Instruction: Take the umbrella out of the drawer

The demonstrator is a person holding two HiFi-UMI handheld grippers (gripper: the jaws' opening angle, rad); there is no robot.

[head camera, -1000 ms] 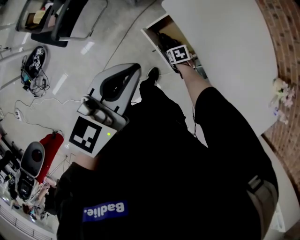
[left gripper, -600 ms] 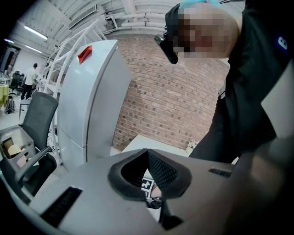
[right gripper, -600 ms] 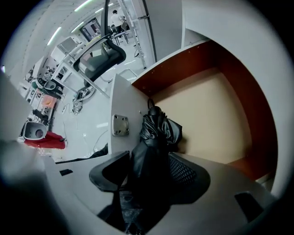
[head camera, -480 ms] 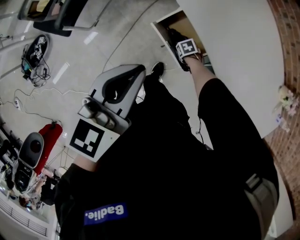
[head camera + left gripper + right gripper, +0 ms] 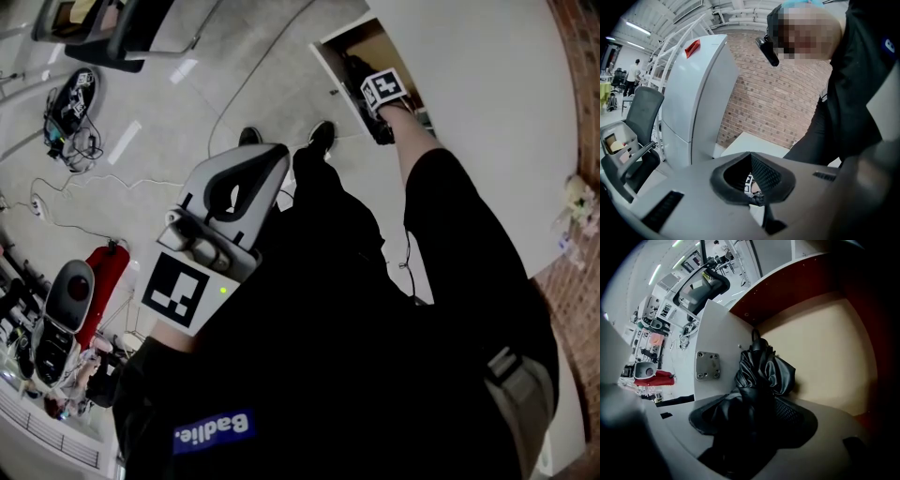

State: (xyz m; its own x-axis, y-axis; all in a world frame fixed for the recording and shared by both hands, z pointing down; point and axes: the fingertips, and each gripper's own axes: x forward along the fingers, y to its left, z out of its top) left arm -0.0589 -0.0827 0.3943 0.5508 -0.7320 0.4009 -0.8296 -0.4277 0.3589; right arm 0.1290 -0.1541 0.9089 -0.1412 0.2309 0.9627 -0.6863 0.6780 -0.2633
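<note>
A black folded umbrella [image 5: 763, 369] lies in the open drawer [image 5: 829, 343], against its white front panel [image 5: 717, 350]. My right gripper [image 5: 757, 425] points steeply down into the drawer. Its jaws are opening, with the umbrella's cloth between them. In the head view the right gripper [image 5: 364, 73] reaches into the drawer [image 5: 330, 58] beyond its marker cube, and the umbrella [image 5: 352, 67] shows as a dark shape. My left gripper [image 5: 274, 155] is held out over the floor, jaws together, holding nothing. In its own view the left gripper [image 5: 755, 190] shows only a narrow gap.
The drawer belongs to a white cabinet [image 5: 469, 103] by a brick wall [image 5: 577, 56]. An office chair [image 5: 131, 37], cables [image 5: 70, 112] and a red object [image 5: 98, 281] are on the floor to the left. My shoes [image 5: 322, 133] stand by the drawer. A tall white cabinet [image 5: 696, 93] stands behind.
My right gripper has sunk deeper into the drawer, over the umbrella. The left gripper has dropped a little. The drawer has not moved.
</note>
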